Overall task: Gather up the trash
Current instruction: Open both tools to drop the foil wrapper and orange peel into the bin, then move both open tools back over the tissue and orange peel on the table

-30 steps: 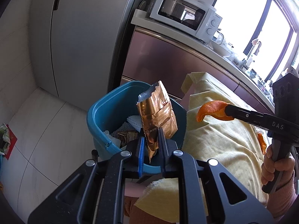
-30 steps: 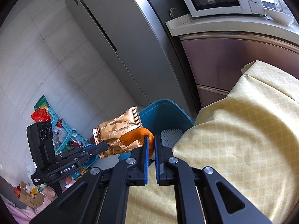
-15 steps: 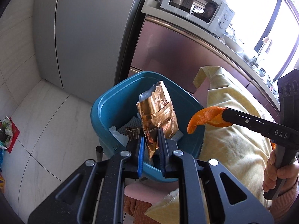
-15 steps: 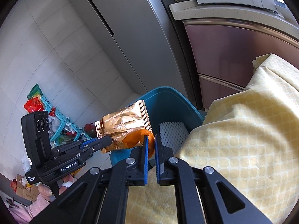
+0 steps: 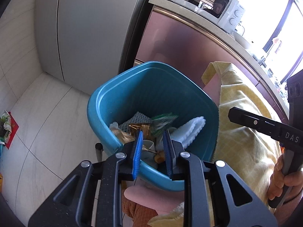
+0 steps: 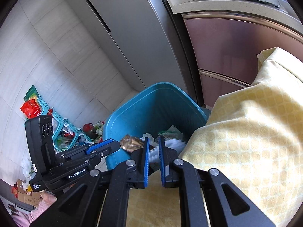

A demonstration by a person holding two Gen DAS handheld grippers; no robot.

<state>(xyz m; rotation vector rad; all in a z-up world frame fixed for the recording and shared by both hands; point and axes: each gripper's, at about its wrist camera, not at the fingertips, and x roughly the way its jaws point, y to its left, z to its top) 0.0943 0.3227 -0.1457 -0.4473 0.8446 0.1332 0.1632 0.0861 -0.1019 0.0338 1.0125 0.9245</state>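
Observation:
A blue bin [image 5: 161, 94] stands beside the yellow-clothed table and holds several pieces of trash. The gold snack wrapper [image 5: 137, 128] lies inside it among white foam and paper. A small orange bit [image 5: 158, 158] shows low in the bin. My left gripper [image 5: 152, 139] hangs over the bin's near rim, its jaws opening, with nothing between the blue pads. My right gripper [image 6: 153, 141] is over the bin [image 6: 155, 109] from the table side, jaws also opening and empty. The wrapper [image 6: 130, 143] sits just left of it. Each gripper shows in the other's view: right [image 5: 233, 113], left [image 6: 113, 145].
A yellow cloth [image 6: 246, 132] covers the table to the right of the bin. Behind stand a grey fridge [image 5: 90, 28], a cabinet front [image 5: 180, 47] and a microwave [image 5: 208, 3]. Teal baskets and loose litter [image 6: 62, 132] crowd the floor at left. A pink seat [image 5: 144, 194] lies under the bin.
The gold wrapper has left my left gripper and dropped into the bin. The orange peel is gone from my right gripper. Both jaws have parted and both grippers have sunk toward the bin.

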